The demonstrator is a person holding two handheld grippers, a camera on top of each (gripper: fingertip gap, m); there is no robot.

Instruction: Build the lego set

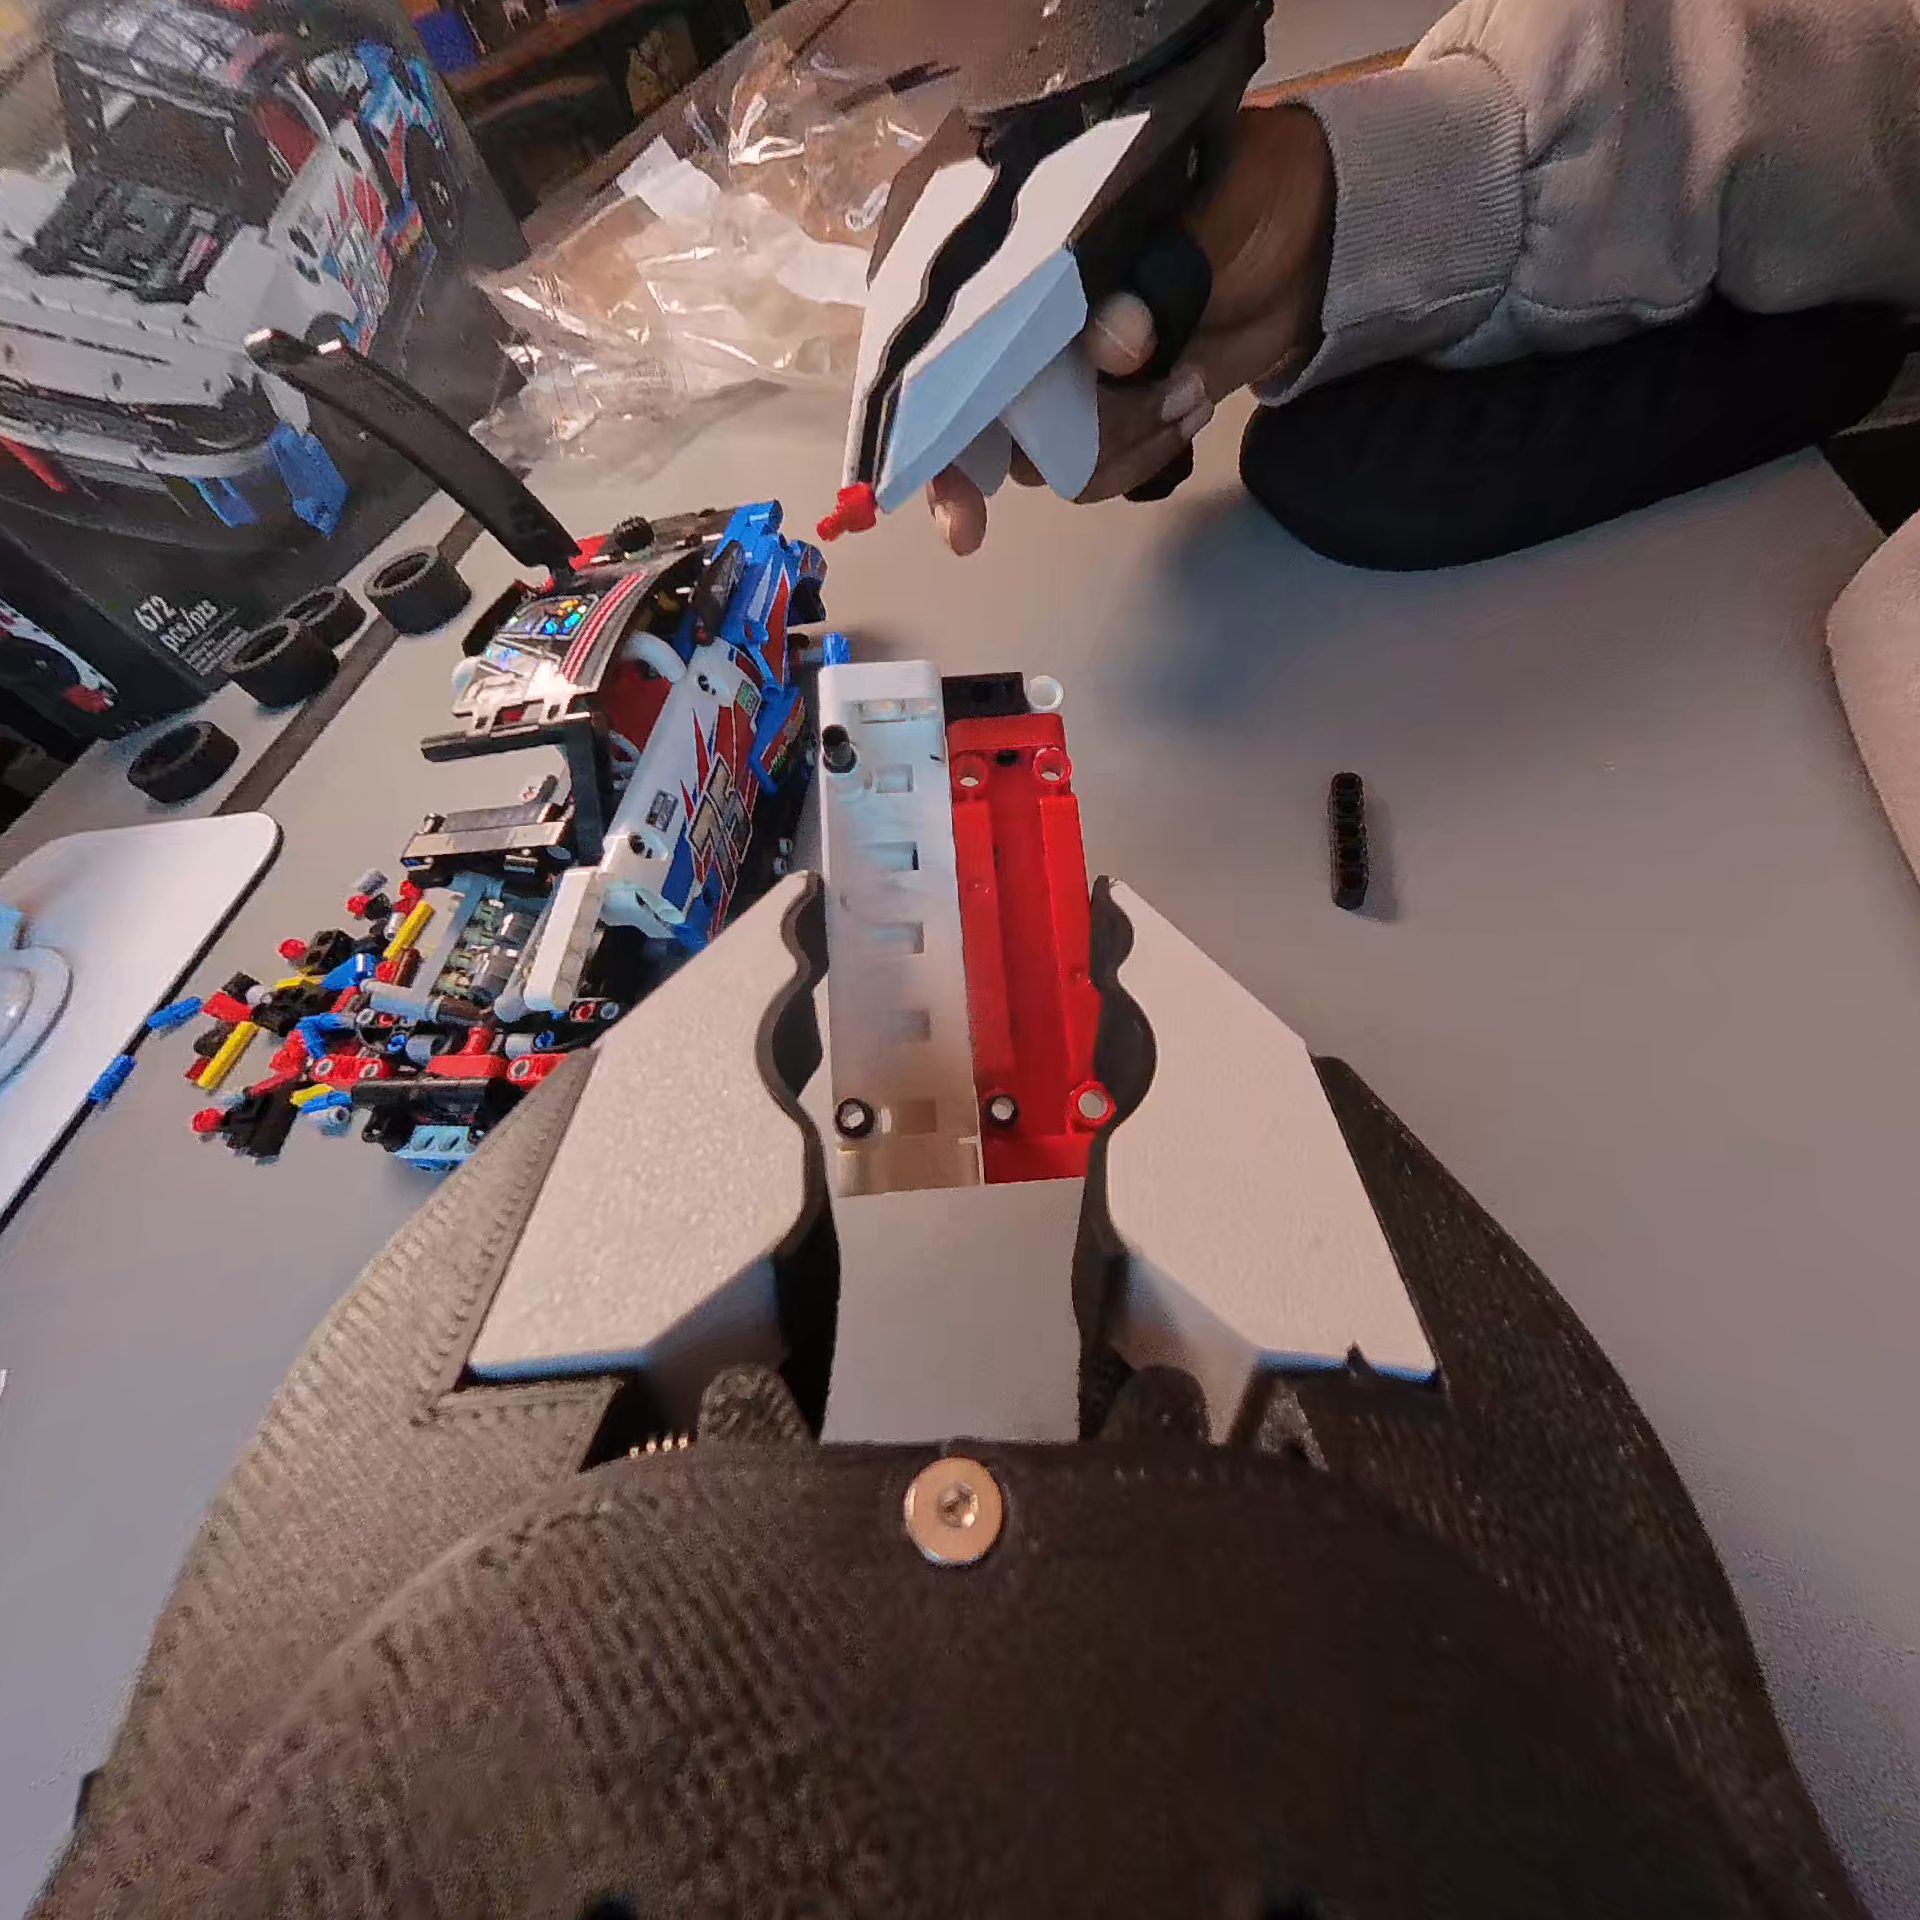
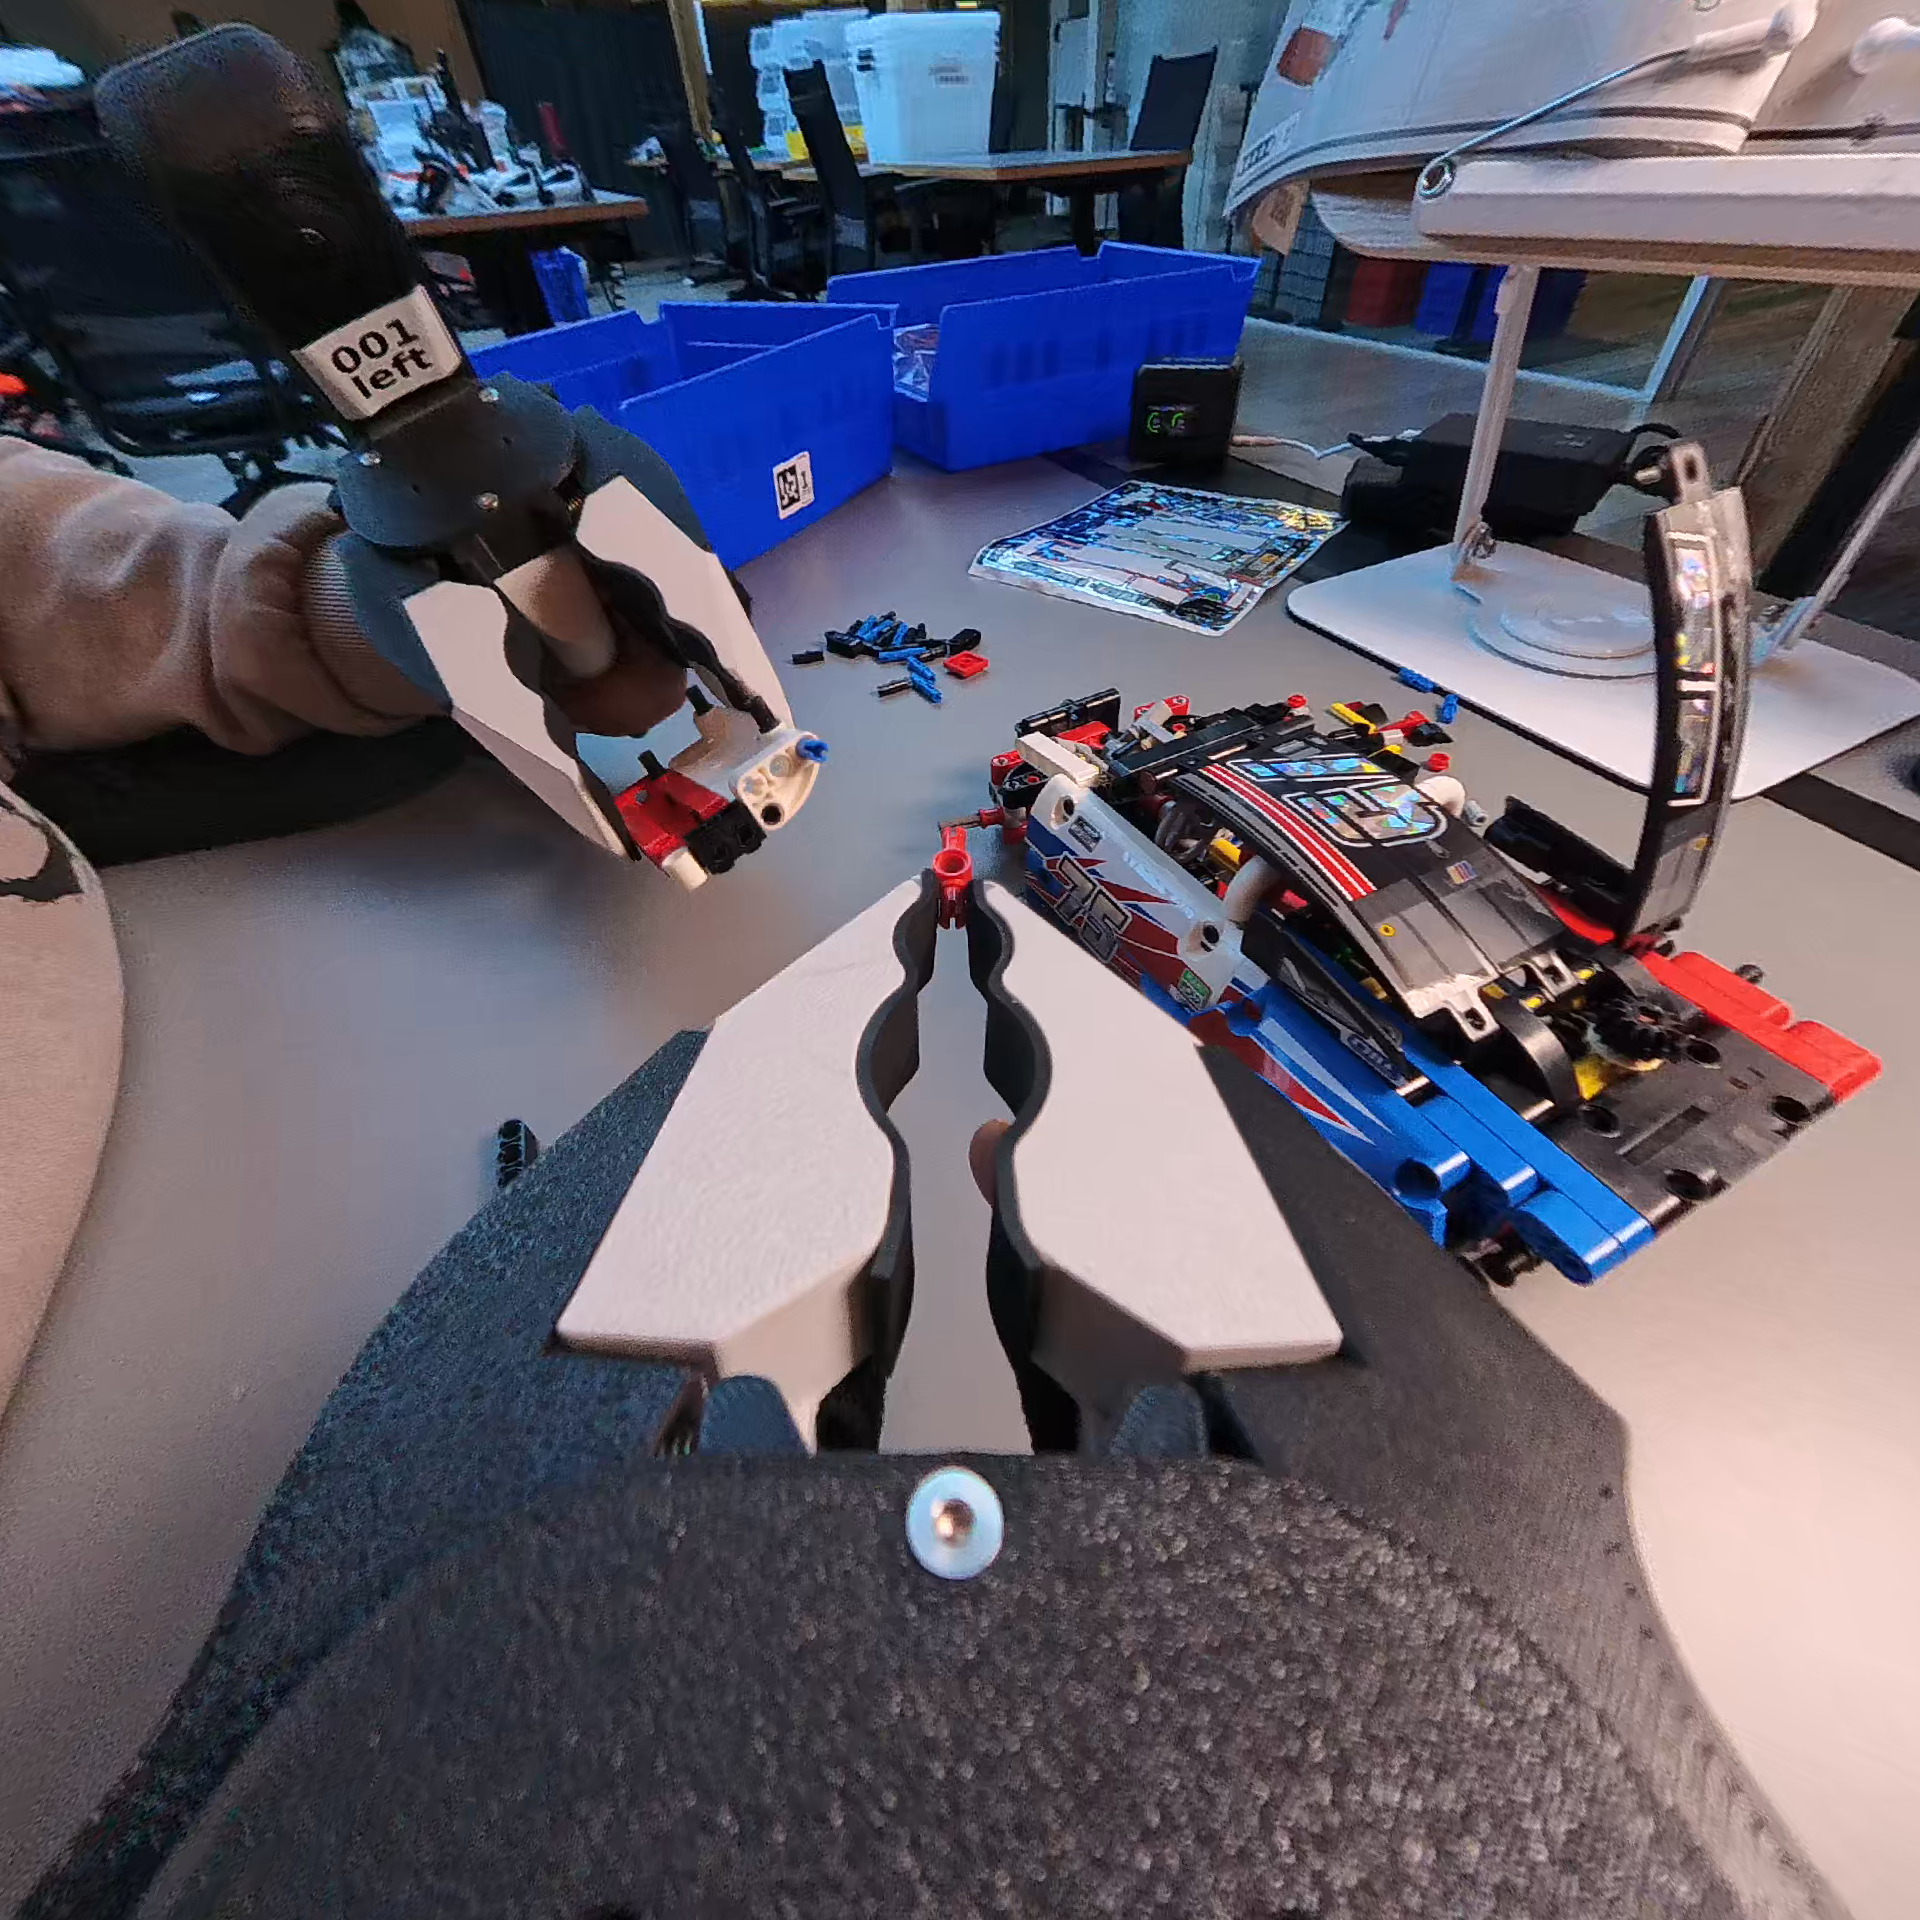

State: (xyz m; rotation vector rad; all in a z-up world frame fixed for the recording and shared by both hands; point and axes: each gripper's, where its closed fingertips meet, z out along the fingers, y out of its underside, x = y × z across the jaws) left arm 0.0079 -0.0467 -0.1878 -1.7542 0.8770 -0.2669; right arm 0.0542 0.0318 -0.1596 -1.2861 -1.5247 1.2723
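Observation:
My left gripper (image 1: 951,894) is shut on a white and red panel assembly (image 1: 961,925) and holds it above the table; it also shows in the right wrist view (image 2: 717,800). My right gripper (image 2: 951,888) is shut on a small red pin (image 2: 951,878); in the left wrist view the pin (image 1: 847,511) sticks out of its tips, just above the far end of the assembly. The part-built race car (image 1: 644,769) lies on the table left of the assembly, and to the right in the right wrist view (image 2: 1403,935), with its black roof panel (image 2: 1694,675) hinged up.
A pile of loose small pieces (image 1: 343,1029) lies by the car. A black beam (image 1: 1348,840) lies alone to the right. Black tyres (image 1: 416,587), the set's box (image 1: 208,312), plastic bags (image 1: 707,260), blue bins (image 2: 831,416), a sticker sheet (image 2: 1153,556) and a white stand base (image 2: 1507,634) ring the work area. About 10 centimeters separates my left fingertips from my right. From either gripper's tips it is about 35 centimeters to the white stand base (image 2: 1507,634).

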